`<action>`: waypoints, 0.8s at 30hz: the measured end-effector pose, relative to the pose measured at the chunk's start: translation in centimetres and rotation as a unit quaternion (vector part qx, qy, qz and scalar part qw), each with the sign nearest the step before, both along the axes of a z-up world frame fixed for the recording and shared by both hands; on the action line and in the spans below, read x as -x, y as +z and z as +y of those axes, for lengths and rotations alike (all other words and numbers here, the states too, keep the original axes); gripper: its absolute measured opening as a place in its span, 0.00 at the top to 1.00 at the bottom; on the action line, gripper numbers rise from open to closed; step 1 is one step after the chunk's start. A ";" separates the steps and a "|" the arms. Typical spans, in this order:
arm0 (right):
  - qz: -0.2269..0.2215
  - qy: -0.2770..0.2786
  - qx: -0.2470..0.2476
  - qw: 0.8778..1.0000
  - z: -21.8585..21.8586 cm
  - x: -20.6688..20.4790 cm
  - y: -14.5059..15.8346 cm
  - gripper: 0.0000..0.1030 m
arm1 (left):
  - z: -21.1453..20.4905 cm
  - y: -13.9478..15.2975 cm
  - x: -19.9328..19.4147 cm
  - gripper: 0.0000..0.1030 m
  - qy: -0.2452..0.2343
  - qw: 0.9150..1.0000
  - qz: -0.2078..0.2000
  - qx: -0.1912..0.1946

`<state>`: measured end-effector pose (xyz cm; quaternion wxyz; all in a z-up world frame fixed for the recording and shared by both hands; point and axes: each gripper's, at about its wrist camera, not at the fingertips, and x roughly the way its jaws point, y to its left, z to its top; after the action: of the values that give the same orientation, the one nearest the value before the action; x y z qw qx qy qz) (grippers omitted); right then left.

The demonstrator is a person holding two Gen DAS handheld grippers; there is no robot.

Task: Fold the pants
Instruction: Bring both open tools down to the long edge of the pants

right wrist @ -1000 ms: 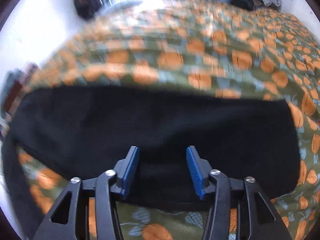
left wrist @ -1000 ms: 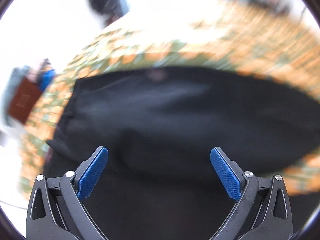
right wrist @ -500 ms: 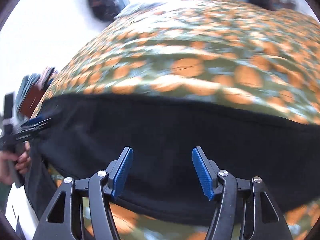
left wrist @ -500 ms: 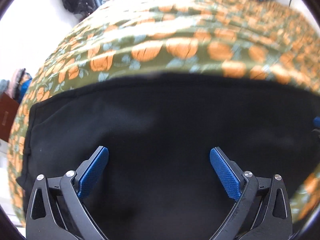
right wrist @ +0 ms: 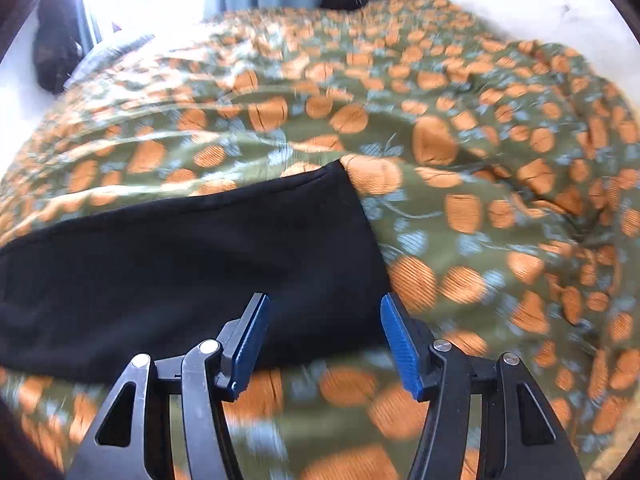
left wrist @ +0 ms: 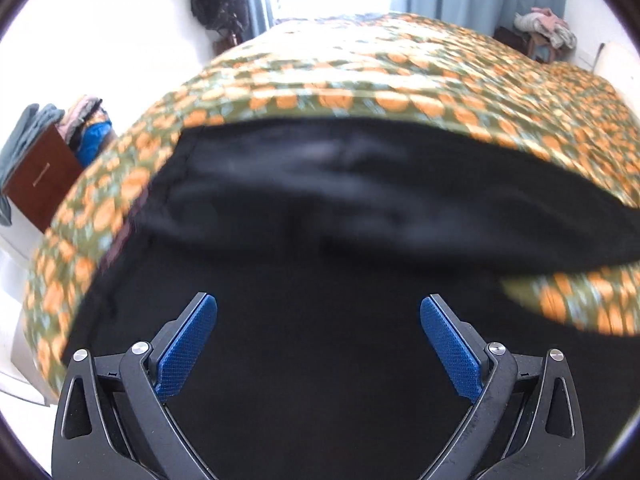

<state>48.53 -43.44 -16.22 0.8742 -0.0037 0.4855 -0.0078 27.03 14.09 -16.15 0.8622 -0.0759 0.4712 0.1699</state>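
The pants (left wrist: 360,208) lie spread across the bed (left wrist: 400,76), black cloth on an orange-and-green cover, and both claws hang above them, tilted down toward the fabric.

The left claw (left wrist: 319,344) has its blue pads (left wrist: 186,346) wide apart with nothing between them. Black cloth fills everything ahead of and beneath it, and a fold or ridge of the fabric runs across just beyond the fingertips. To its left the pants end at a seamed edge, with the cover showing past it. Standing that wide, the claw looks ready to take a thick bunch of cloth, though it grips none now.

The right claw (right wrist: 324,340) is also empty. Its pads (right wrist: 250,344) stand a moderate way apart and are closing slightly; only air and the near hem of the pants (right wrist: 180,272) sit between them. It hovers over the narrow end of the garment: the squared corner lies ahead and slightly right of the fingertips, bare cover lies to the right, and the long run of cloth stretches away to the left. That placement suits a pick at the end of the leg, probably to carry it over toward the other end.

The pants look flat and laid lengthwise, so the next fold seems not yet started. Both views are smeared, so fine creases cannot be read.
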 end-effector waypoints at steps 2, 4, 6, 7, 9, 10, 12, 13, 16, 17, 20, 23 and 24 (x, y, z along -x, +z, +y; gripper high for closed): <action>-0.026 0.023 -0.021 0.999 0.6 5.3 2.4 0.40 | -2.9 -0.4 2.1 0.01 -0.014 0.999 0.005 0.032; -0.046 0.055 -0.062 0.996 2.9 11.7 4.1 0.28 | -5.4 -1.3 3.9 0.01 -0.038 0.997 0.008 0.070; -0.055 0.080 -0.097 0.990 5.5 17.7 4.8 0.20 | -8.4 -1.9 5.4 0.01 -0.065 0.994 0.019 0.086; -0.056 0.093 -0.117 0.987 7.3 20.8 4.6 0.20 | -9.4 -2.1 5.8 0.01 -0.077 0.993 0.022 0.084; -0.043 0.104 -0.134 0.985 9.9 25.1 3.9 0.20 | -11.2 -1.9 6.3 0.01 -0.115 0.992 0.013 0.057; -0.033 0.105 -0.146 0.983 11.4 26.8 3.1 0.20 | -11.8 -1.9 6.7 0.01 -0.124 0.991 0.009 0.042; -0.030 0.098 -0.149 0.983 13.3 29.1 1.7 0.20 | -12.0 -2.6 6.9 0.01 -0.134 0.991 0.012 0.027; -0.033 0.093 -0.143 0.985 14.1 30.0 1.0 0.20 | -11.8 -3.0 6.9 0.01 -0.135 0.990 0.014 0.028; 0.004 0.079 -0.120 0.990 15.0 30.9 -2.2 0.19 | -11.8 -3.3 7.4 0.01 -0.140 0.990 0.009 0.028; 0.003 0.084 -0.123 0.989 15.0 31.0 -2.7 0.17 | -11.7 -3.4 7.3 0.00 -0.140 0.990 0.012 0.028; -0.003 0.097 -0.137 0.986 14.7 30.9 -3.1 0.06 | -11.5 -4.0 7.4 0.00 -0.131 0.991 0.011 0.037; -0.006 0.111 -0.154 0.982 15.1 31.0 -4.1 0.00 | -12.4 -4.7 7.5 0.00 -0.131 0.991 0.015 0.031; -0.008 0.114 -0.144 0.983 15.3 30.8 -4.3 0.00 | -12.7 -4.9 7.6 0.00 -0.131 0.991 0.019 0.028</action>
<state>17.72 -28.13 -20.48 0.8646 0.0671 0.4709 0.1616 19.45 1.39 -21.03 0.8656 -0.0341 0.4976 0.0440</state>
